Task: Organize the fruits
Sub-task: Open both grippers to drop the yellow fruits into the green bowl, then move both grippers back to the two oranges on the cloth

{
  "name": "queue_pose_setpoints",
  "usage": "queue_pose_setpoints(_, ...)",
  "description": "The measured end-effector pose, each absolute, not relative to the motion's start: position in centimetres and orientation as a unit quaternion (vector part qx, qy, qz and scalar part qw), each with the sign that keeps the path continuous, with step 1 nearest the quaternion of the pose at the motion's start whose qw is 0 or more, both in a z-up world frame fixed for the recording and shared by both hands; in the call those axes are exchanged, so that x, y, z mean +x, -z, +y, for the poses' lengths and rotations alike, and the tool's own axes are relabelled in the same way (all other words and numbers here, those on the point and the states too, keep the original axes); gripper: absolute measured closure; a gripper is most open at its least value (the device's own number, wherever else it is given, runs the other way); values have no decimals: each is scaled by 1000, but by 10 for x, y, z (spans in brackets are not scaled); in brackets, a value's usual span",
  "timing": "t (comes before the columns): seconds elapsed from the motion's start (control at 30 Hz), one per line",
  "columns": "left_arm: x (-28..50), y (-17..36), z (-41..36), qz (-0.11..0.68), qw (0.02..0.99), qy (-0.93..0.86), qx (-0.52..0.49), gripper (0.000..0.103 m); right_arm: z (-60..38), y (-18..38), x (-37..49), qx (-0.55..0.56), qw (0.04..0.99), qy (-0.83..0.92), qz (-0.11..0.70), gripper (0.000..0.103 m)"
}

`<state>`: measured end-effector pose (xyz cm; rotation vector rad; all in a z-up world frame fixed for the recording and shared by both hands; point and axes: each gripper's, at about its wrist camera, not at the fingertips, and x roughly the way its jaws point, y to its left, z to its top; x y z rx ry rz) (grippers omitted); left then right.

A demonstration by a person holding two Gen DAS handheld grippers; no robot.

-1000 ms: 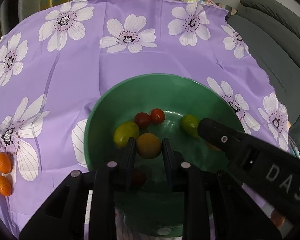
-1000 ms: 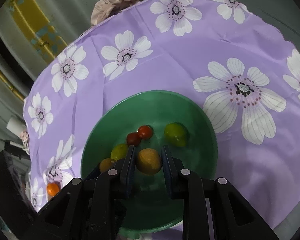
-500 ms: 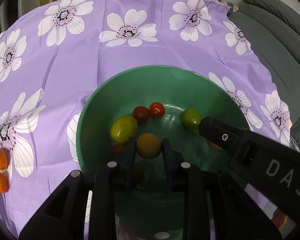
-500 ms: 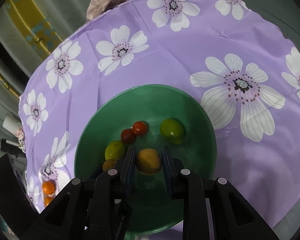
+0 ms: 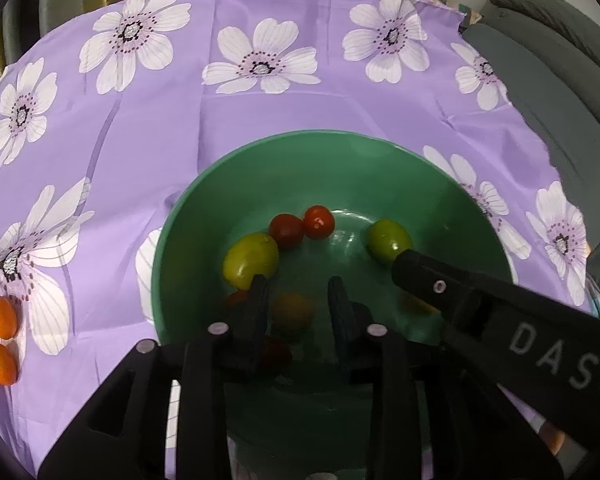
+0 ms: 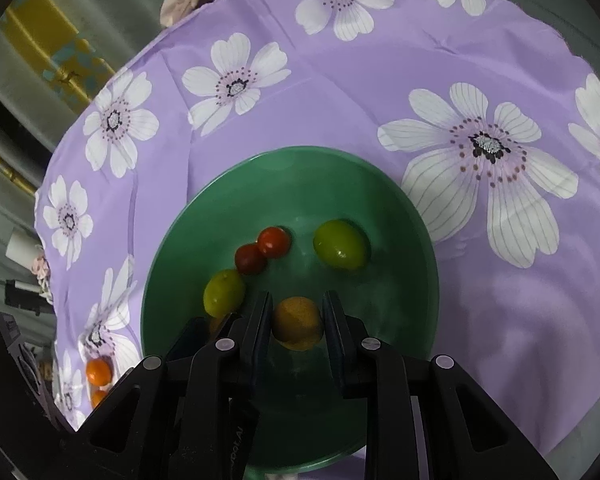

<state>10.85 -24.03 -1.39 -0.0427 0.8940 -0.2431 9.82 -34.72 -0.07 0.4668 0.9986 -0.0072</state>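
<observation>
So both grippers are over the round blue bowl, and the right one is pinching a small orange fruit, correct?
Nearly. The round bowl is green, not blue, as the right wrist view shows. Both grippers are over it, and the right gripper pinches a small orange fruit.

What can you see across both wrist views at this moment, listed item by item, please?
bowl: one, green, on the tablecloth.
cherry tomatoes: two, red, touching, inside the bowl.
green fruits: two, yellow-green, in the bowl, either side of the tomatoes.
kumquats on cloth: two, orange, side by side, outside the bowl.
tablecloth: one, purple with white flowers.
sofa: grey, beyond the cloth's edge.
left gripper: black, over the bowl, jaws opening, blurred orange fruit between them.
right gripper: black, shut on a held kumquat above the bowl.
</observation>
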Motion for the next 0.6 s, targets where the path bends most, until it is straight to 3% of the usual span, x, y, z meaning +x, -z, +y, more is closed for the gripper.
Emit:
queue_pose_setpoints(0.07,107,13,-240,430,894,124,-23,65,-347,1,99,218,852,2,475,76)
queue_pose_setpoints(0.23,101,3,-227,430,892,131,-50,61,-346,-6,95,218,861,-6,459,57)
queue_pose_setpoints(0.6,58,-47,-146,365,923,79,-95,54,-326,-20,89,223,872,-44,433,49)
